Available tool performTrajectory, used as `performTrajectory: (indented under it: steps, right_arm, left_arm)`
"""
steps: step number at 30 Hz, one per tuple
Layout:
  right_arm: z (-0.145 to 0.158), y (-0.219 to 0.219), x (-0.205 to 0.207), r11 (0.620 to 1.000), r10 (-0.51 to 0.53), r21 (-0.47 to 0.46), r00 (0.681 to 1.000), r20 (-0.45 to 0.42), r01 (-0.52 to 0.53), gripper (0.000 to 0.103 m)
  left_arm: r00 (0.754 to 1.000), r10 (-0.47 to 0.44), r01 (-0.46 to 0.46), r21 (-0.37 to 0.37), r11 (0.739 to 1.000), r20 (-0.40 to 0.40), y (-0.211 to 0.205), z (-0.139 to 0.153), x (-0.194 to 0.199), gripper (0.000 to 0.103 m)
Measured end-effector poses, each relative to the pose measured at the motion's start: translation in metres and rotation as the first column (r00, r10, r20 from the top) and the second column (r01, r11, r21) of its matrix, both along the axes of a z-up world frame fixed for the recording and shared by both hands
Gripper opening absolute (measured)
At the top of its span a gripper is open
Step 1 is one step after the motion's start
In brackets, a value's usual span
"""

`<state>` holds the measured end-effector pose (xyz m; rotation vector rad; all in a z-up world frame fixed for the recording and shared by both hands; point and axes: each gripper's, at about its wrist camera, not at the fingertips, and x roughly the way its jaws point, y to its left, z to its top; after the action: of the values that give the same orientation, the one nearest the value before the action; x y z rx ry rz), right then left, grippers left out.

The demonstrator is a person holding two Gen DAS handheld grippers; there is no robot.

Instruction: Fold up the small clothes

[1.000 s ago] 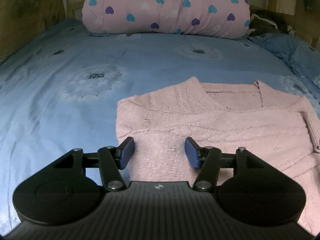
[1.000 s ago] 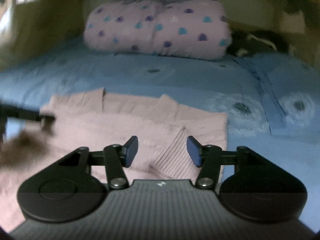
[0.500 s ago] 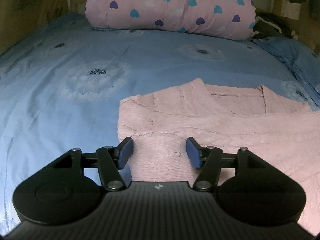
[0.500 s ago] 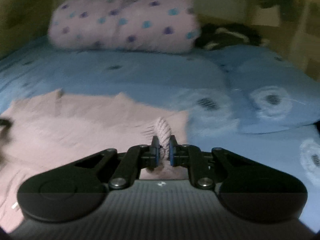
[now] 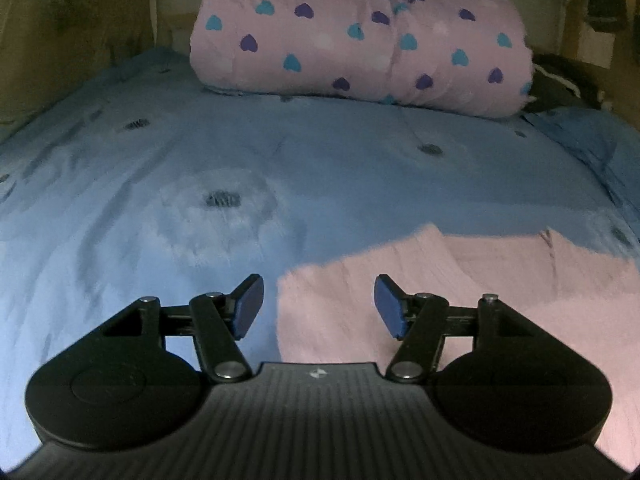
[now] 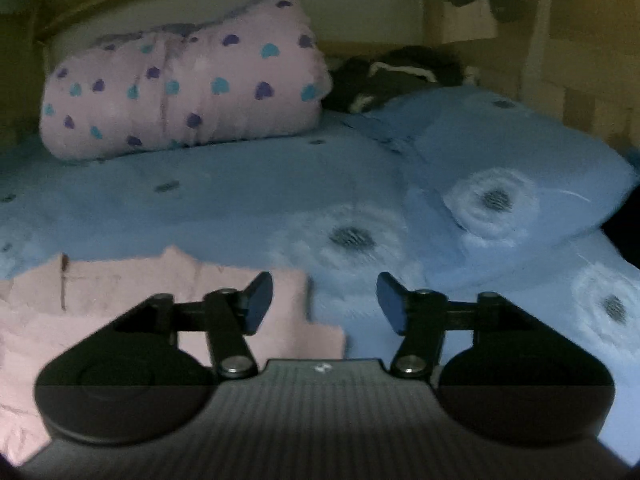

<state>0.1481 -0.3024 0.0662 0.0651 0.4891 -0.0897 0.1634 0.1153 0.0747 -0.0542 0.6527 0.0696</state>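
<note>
A pale pink knitted sweater [image 5: 460, 280] lies flat on the blue bedspread [image 5: 240, 168], partly folded. In the left wrist view it fills the lower right; my left gripper [image 5: 319, 306] is open and empty over the sweater's left edge. In the right wrist view the sweater [image 6: 132, 300] lies at the lower left. My right gripper [image 6: 325, 304] is open and empty, just past the sweater's right edge, over the bedspread [image 6: 224, 208].
A rolled pink quilt with heart prints [image 5: 360, 36] lies across the head of the bed, also in the right wrist view [image 6: 180, 84]. A blue pillow [image 6: 512, 164] sits at the right, dark clothes [image 6: 396, 76] behind it. A wooden wall [image 5: 60, 32] runs on the left.
My right gripper was shut on the sweater's cuff half a second ago and has let go; it is open now and shifted right. My left gripper moved left to the sweater's edge.
</note>
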Motion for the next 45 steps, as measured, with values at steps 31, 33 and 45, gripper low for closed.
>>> performTrajectory:
  steps: [31,33,45]
  right_arm:
    - [-0.021,0.022,0.032,0.995,0.087,-0.030,0.989,-0.122,-0.092,0.019]
    - [-0.009,0.030,0.018,0.992,0.118,-0.021,0.985,-0.124,-0.122,0.034]
    - [0.014,0.096,-0.100,0.941,0.336,0.103,0.928,-0.158,-0.323,0.041]
  left_arm:
    - [0.996,-0.069,0.082,0.260,0.962,-0.057,-0.022,0.005,-0.001,0.060]
    - [0.993,-0.097,0.111,0.255,0.960,-0.068,-0.025,0.018,-0.022,0.063]
    - [0.980,-0.161,0.177,0.140,0.974,-0.118,-0.016,0.040,-0.153,0.067]
